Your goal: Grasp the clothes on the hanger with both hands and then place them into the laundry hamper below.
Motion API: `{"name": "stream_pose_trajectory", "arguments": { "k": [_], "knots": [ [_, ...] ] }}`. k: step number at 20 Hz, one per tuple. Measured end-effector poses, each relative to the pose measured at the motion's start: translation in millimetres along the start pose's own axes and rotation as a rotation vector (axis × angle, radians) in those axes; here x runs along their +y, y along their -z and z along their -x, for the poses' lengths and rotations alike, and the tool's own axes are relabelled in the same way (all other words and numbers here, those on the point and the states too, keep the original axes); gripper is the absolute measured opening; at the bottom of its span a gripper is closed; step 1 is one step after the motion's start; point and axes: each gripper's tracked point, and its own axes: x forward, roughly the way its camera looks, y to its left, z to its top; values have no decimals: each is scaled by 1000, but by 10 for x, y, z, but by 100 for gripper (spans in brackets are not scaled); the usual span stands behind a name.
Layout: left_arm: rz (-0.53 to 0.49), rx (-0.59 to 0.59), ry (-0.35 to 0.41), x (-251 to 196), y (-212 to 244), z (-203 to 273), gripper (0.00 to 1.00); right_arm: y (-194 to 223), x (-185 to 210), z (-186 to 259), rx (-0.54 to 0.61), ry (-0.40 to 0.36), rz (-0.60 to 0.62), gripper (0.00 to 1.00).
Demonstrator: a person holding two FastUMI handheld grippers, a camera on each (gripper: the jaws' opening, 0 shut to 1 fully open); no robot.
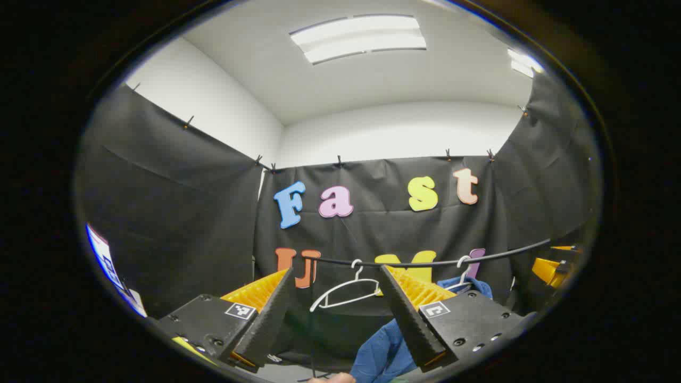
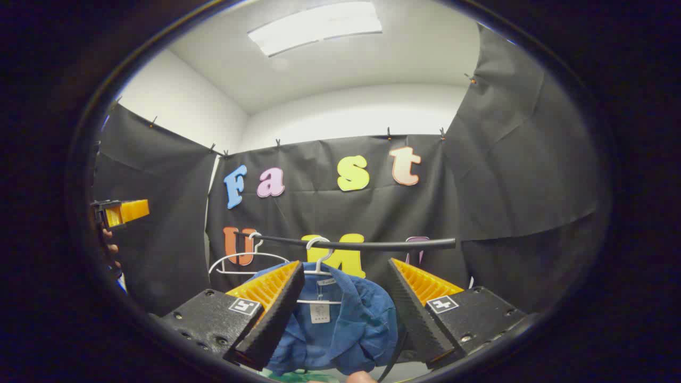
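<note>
While both claws gape, blue shirt (image 2: 340, 324) on hanger (image 2: 318, 255), black rail (image 2: 372, 244)

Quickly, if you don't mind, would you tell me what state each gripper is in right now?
Left gripper: jaws open, holding nothing; the blue shirt hangs beyond them.
Right gripper: jaws open, empty, facing the shirt on its hanger.

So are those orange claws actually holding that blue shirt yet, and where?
No. The left gripper and right gripper are both open, holding nothing; the blue shirt hangs on its hanger.
</note>
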Motion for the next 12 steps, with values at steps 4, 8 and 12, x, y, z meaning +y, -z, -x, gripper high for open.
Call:
{"name": "stream_pose_trajectory", "arguments": {
  "k": [4,8,12],
  "knots": [
    [49,-17,69,-111,27,-118,100,115,0,-35,21,47,21,95],
    [32,-33,83,-164,59,-228,100,257,101,-101,64,72,-11,96],
    [64,7,118,-330,234,-310,100,294,25,-276,63,122,11,98]
  ]
}}
